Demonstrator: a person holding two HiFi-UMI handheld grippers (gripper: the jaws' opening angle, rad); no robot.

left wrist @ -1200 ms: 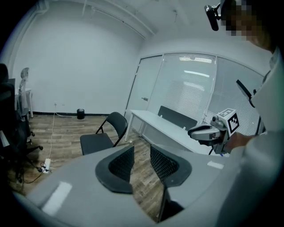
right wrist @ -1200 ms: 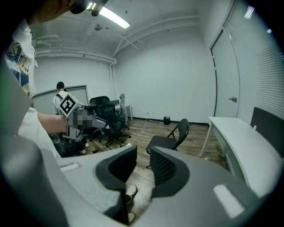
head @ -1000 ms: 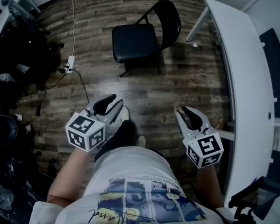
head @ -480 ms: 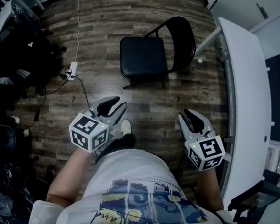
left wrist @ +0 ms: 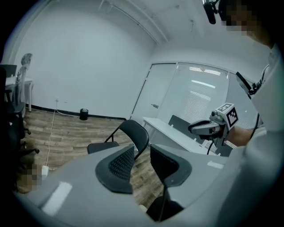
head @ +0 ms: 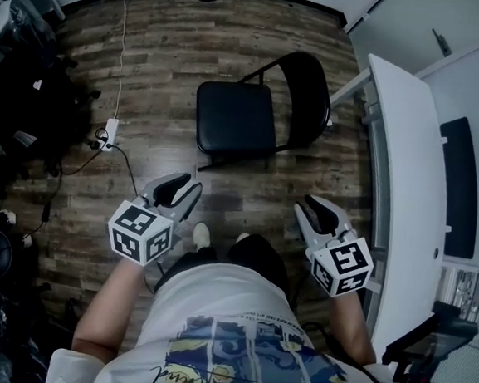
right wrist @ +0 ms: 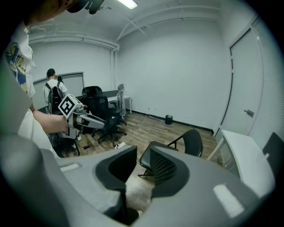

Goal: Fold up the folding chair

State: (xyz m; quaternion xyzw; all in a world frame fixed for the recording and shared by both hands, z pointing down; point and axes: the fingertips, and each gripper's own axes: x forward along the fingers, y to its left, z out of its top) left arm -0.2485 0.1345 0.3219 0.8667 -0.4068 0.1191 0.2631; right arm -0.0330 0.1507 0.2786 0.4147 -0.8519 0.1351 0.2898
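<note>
A black folding chair (head: 256, 111) stands unfolded on the wood floor, seat (head: 233, 121) towards the left, backrest (head: 308, 94) towards the white table. My left gripper (head: 182, 192) hovers a short way in front of it, open, nothing between its jaws. My right gripper (head: 313, 211) is level with it on the other side, also open and empty. In the left gripper view the chair (left wrist: 129, 136) shows beyond the left gripper (left wrist: 142, 159). In the right gripper view the chair (right wrist: 188, 141) lies past the right gripper (right wrist: 143, 165). Neither gripper touches the chair.
A long white table (head: 401, 167) runs along the right, close to the chair's backrest. A power strip with cable (head: 110, 128) lies on the floor at left. Dark office chairs and gear (head: 18, 100) crowd the left side. A person (right wrist: 52, 88) stands far back.
Both grippers have moved forward across the floor, so the chair now lies closer in front of them. Their jaws stay as they were, apart and empty.
</note>
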